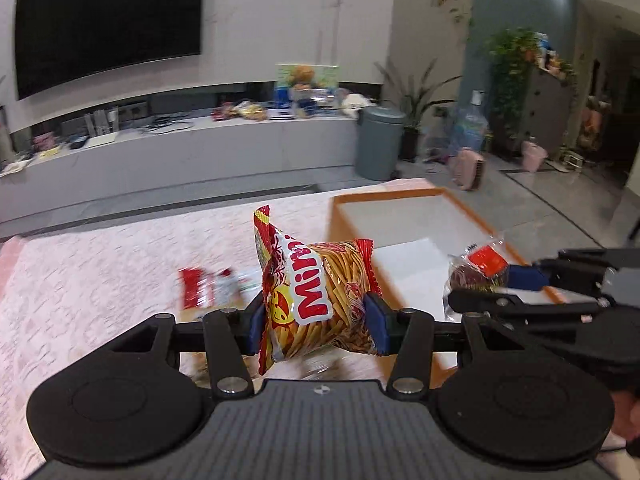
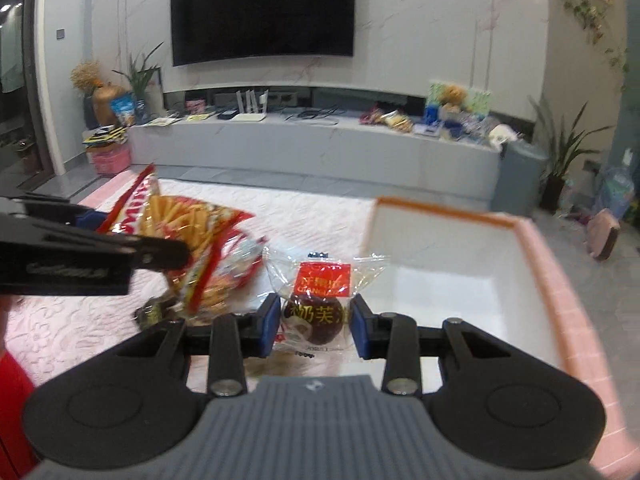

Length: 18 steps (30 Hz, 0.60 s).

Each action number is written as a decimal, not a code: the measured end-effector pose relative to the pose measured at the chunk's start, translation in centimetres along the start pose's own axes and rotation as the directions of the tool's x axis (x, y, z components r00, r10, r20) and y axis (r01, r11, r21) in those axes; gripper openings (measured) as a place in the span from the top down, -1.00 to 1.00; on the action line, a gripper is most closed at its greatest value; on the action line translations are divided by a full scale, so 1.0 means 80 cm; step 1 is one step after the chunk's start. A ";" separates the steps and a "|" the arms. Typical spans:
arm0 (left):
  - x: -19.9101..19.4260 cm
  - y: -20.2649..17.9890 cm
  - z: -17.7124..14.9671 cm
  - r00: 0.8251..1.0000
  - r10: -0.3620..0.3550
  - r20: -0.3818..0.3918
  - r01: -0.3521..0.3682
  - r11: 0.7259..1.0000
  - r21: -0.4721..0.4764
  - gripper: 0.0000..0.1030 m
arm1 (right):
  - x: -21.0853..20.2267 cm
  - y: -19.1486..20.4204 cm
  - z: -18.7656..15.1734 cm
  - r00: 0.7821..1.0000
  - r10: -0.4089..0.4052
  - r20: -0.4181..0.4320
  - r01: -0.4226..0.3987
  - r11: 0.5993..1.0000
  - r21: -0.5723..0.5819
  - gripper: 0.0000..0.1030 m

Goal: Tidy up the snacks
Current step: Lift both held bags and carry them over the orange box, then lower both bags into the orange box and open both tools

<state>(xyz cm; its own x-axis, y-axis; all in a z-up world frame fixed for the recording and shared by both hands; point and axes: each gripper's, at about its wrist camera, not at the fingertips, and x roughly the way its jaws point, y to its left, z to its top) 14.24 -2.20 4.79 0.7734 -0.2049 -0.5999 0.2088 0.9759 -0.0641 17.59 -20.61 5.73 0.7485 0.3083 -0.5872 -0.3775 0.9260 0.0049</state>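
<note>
Box (image 1: 404, 210) white inside, nothing visible in it.

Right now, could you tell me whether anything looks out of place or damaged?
Nothing looks damaged. A red snack packet lies loose on the tablecloth outside the box, while each gripper holds one snack.

A dark TV (image 2: 262, 12) hangs on a pale marble wall (image 2: 440, 28) in the upper middle of the right view. Below it runs a long grey console (image 2: 312, 148), cluttered on top. A grey bin (image 1: 379, 142) stands at its right end, plants (image 1: 512, 76) beyond, over glossy grey floor (image 1: 560, 204)
</note>
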 end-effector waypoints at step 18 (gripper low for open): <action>0.148 -0.114 0.030 0.924 -0.162 -0.347 0.241 0.950 0.200 -0.09 | 0.062 -0.148 -0.029 0.925 -0.009 -0.379 0.056 0.992 0.113 0.31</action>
<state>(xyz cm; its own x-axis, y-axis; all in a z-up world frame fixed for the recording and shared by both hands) 22.93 -13.70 0.17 0.4733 -0.3209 -0.8204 0.5047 0.8621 -0.0460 24.50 -30.59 0.87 0.4897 0.1941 -0.8500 -0.2704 0.9607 0.0636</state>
